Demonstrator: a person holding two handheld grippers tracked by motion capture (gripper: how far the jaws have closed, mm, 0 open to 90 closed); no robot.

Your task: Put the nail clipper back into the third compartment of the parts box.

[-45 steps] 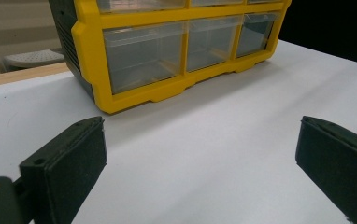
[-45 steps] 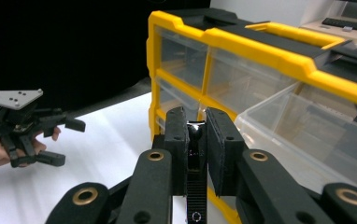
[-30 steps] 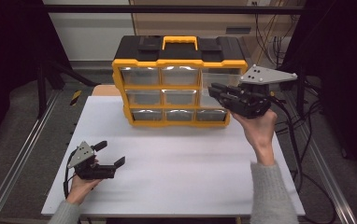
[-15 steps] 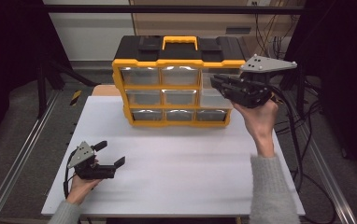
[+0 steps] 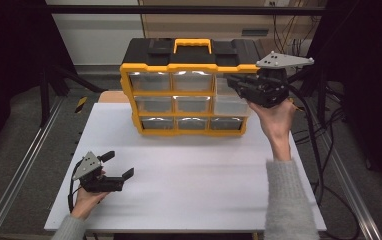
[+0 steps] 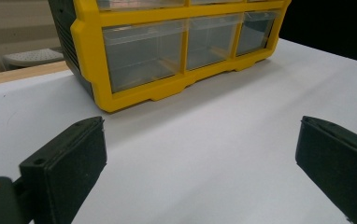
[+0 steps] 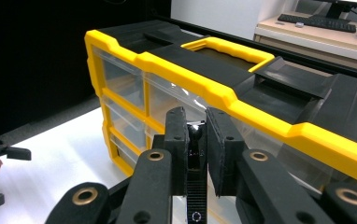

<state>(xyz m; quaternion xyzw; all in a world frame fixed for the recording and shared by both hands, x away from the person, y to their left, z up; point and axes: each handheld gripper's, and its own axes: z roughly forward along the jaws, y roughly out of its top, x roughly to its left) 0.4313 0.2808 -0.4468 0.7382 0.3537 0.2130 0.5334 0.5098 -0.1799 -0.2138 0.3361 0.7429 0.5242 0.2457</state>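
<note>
**Right gripper up at the organiser's top right drawer, left one idle on the table**

I see my right gripper lifted off the table, jaws nearly together with a narrow gap, at the top right drawer of the yellow and black drawer organiser. In the right gripper view the jaws stand just before that drawer's clear front; whether they pinch anything I cannot tell. My right hand holds it from below.

The organiser sits at the far middle of the white table, its front facing me. The whole near half of the tabletop lies bare, giving room between the organiser and the near edge.

My left gripper rests low at the near left corner, close to the table's left edge, jaws spread wide and holding nothing. Its own view shows the bottom row of drawers ahead.

Dark curtains flank the table; cables trail off the right side. The drawers' contents are too hazy to make out.
</note>
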